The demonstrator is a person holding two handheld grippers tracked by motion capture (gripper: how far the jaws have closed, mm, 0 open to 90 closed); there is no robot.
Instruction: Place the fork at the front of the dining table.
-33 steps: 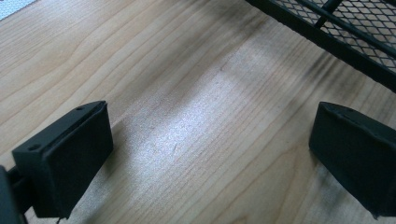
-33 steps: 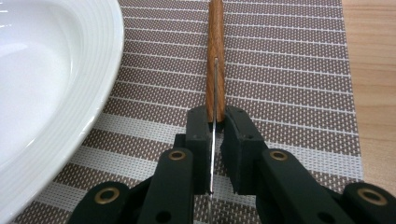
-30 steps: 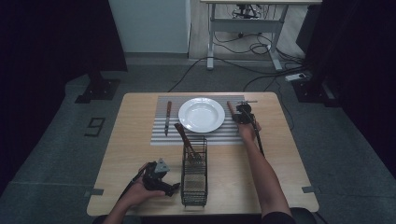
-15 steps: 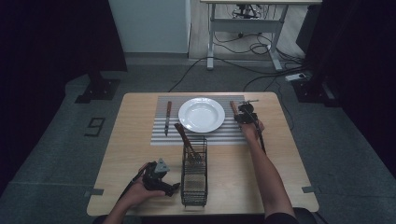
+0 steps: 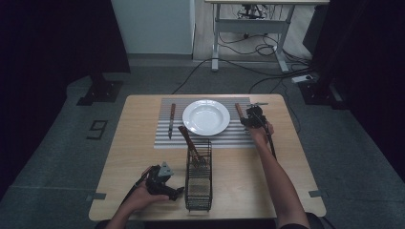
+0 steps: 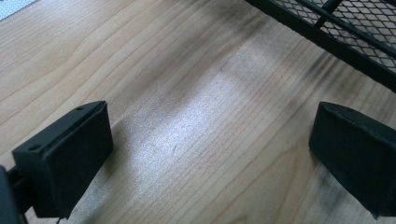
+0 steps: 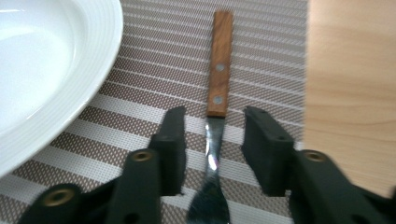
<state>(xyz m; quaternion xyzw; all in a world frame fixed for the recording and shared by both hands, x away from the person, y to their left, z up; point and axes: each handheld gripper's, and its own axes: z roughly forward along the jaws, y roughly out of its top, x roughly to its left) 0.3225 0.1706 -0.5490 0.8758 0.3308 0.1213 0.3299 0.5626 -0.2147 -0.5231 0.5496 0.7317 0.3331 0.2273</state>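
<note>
Right gripper [image 7: 212,140] jaws have just been opening, pads clear of the wood-handled spoon [image 7: 218,65] now lying right of the plate [image 7: 51,70] on the placemat [image 7: 275,60]; left gripper [image 6: 210,154] idles wide near the cutlery basket [image 6: 336,28].

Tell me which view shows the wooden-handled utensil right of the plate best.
The right gripper view: the utensil lies flat on the striped mat, handle and metal neck clear. The high view shows it small beside the plate.
</note>
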